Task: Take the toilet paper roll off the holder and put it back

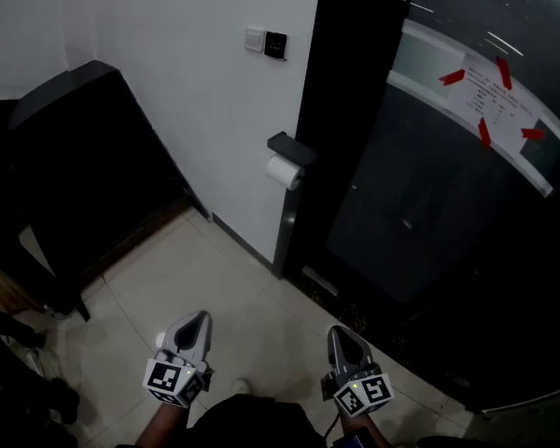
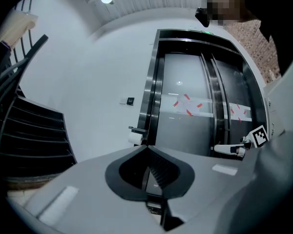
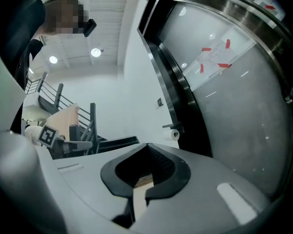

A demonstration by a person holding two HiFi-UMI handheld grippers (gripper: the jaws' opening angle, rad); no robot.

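Left gripper (image 1: 199, 325) and right gripper (image 1: 342, 336) are side by side over the tiled floor (image 1: 252, 292). Both have jaws closed tight, nothing between them. Well ahead, the toilet paper roll (image 1: 282, 172) hangs on its holder (image 1: 292, 147) at the right edge of the white wall (image 1: 196, 110), just beside the black door frame (image 1: 350, 101).

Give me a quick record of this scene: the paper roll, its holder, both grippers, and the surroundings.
roll: white toilet paper roll, on its holder, nothing touching it
holder: dark grey wall holder, flat lid, beside the door frame
left gripper: jaws together, empty, well short of the roll
right gripper: jaws together, empty, well short of the roll
floor: beige floor tiles
door: dark glass door with red-taped white notice
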